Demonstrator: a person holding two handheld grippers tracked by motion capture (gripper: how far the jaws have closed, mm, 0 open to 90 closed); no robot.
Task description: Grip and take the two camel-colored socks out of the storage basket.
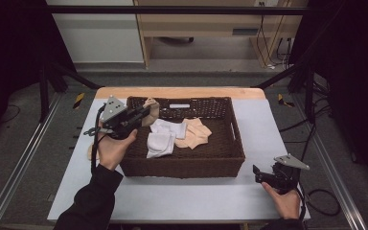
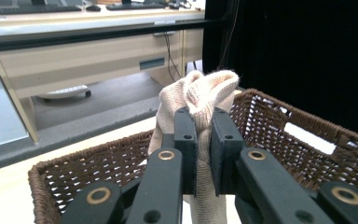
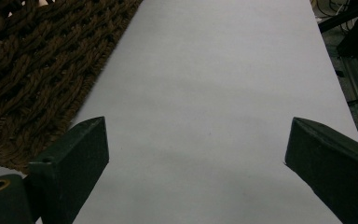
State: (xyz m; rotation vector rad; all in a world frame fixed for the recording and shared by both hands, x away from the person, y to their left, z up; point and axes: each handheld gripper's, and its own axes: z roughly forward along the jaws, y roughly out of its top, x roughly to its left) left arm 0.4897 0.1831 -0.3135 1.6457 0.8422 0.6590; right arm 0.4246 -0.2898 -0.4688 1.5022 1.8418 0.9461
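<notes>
From above, your left gripper (image 1: 141, 113) holds a beige knitted sock (image 1: 151, 111) over the dark brown woven wicker basket (image 1: 182, 167). Its own view shows the jaws clenched on the sock. In the right gripper view, your right gripper (image 3: 196, 154) gapes wide over the pale grey table (image 3: 214, 84).

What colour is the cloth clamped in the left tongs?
Pale beige, slightly pinkish cloth, held above the basket; it shows best in the left gripper view.

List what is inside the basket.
In the basket: white cloths and peach cloths on its floor. The left gripper holds a beige cloth over its left end. Anything under the pile is hidden.
</notes>
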